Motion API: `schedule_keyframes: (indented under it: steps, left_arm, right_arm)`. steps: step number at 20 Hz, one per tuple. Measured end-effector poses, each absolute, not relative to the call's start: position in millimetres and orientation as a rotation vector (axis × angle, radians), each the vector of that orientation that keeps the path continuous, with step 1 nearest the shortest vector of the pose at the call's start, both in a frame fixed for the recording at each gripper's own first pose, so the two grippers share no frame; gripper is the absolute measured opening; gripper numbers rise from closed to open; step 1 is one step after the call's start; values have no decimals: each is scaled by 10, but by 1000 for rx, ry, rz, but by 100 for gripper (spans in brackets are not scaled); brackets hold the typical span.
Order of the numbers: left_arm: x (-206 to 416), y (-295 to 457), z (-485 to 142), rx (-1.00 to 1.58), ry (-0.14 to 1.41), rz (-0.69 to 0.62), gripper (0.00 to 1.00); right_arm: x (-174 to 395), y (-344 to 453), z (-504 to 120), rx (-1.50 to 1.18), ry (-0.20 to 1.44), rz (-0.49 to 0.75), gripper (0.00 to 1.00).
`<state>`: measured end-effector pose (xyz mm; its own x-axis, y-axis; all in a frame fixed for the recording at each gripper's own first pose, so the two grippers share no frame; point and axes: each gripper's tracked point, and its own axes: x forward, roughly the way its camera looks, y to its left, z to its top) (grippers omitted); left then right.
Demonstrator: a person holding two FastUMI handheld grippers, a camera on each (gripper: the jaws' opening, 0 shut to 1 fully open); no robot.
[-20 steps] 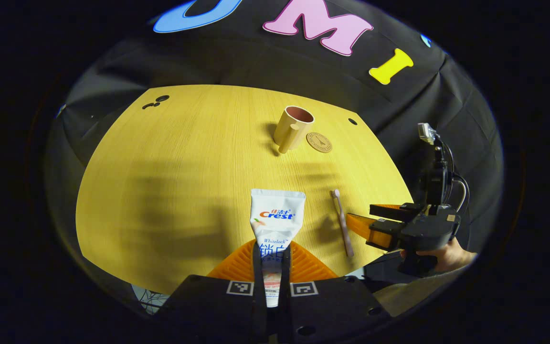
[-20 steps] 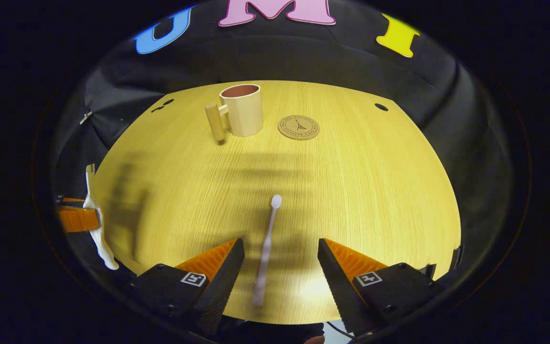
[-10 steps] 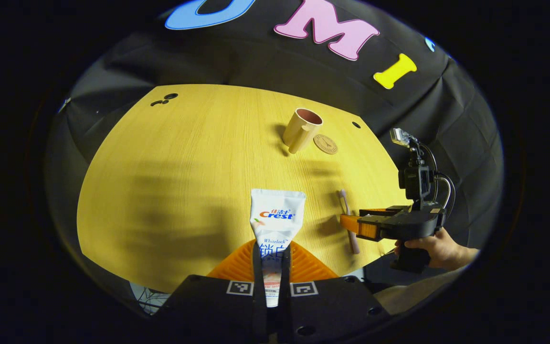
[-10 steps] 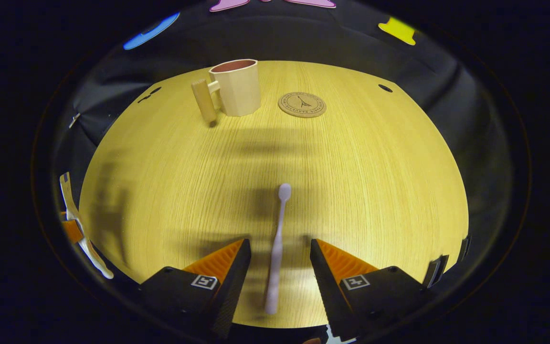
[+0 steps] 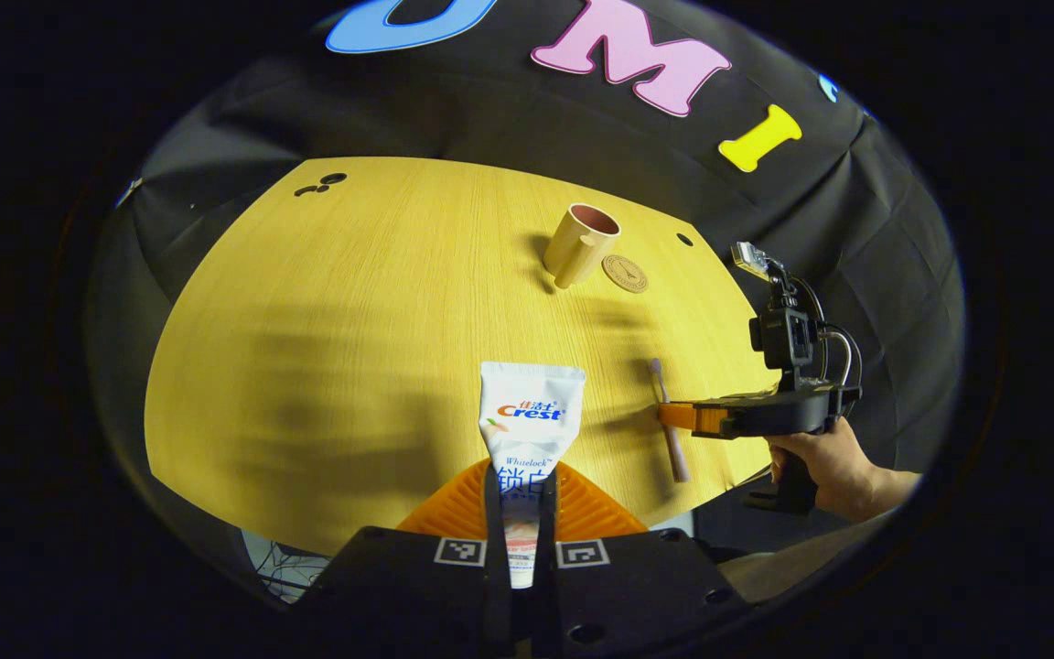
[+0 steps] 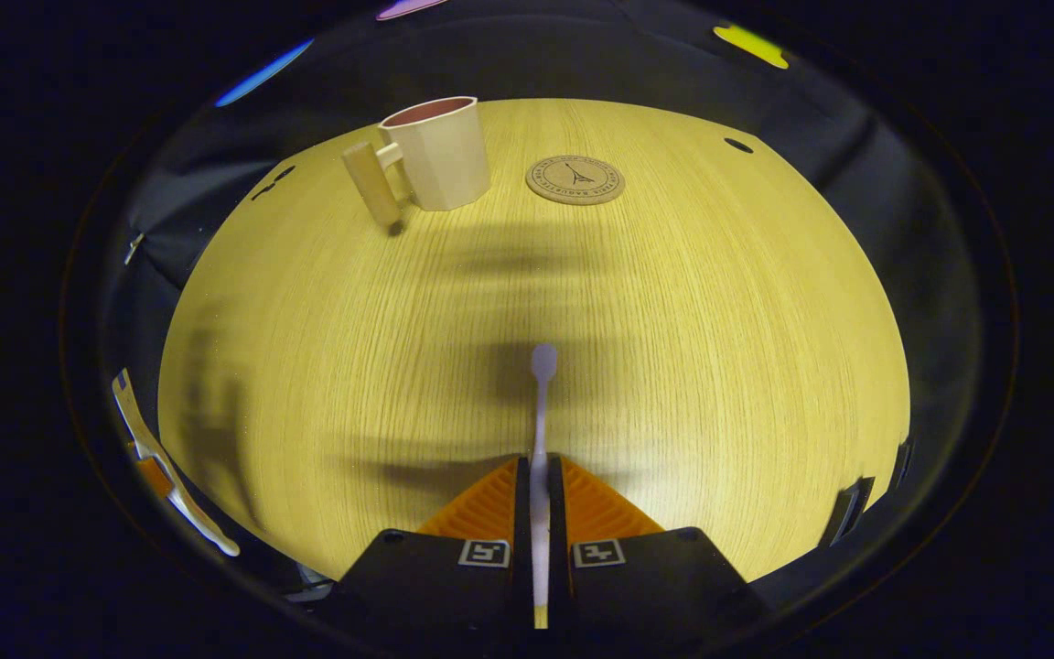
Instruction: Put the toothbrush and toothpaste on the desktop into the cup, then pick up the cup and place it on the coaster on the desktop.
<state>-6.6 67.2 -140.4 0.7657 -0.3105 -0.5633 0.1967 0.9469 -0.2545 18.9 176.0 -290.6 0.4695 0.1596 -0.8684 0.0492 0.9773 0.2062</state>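
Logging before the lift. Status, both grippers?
Left gripper shut on toothpaste. Right gripper shut on toothbrush. Cup upright beside coaster, path over table open.

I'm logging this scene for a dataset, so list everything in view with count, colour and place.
toothpaste tube: one, white, near edge of the desktop, held between the left gripper's fingers.
toothbrush: one, pale pink, lying near the desktop's front, clamped by the right gripper.
cup: one, cream with a reddish inside, upright at the far side, handle toward the left in the right gripper view.
coaster: one, tan, round, beside the cup, apart from it.
desktop: one, yellow wood grain.
left gripper: one, shut on the toothpaste tube.
right gripper: one, shut on the toothbrush.
hand: one, holding the right gripper's grip.
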Motion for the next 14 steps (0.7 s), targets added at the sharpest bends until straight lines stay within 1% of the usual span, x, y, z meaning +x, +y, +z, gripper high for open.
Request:
schedule_keyframes:
  steps: [1,4,8,11,14]
  left_arm:
    - [-73,659,-1393,-186,640,-274,13]
    - [-95,619,-1380,-188,634,-265,13]
    - [-46,544,-1268,-200,605,-244,13]
    - [95,453,-1038,-209,542,-235,13]
    - [288,251,-680,-218,450,-277,13]
  right_arm:
    - [210,1753,-2895,231,1071,68,8]
    - [223,1747,-2828,295,1011,69,6]
    - [290,1733,-2494,370,886,143,6]
    - [363,1633,-2141,439,787,184,6]
    - [405,1512,-1826,465,711,230,6]
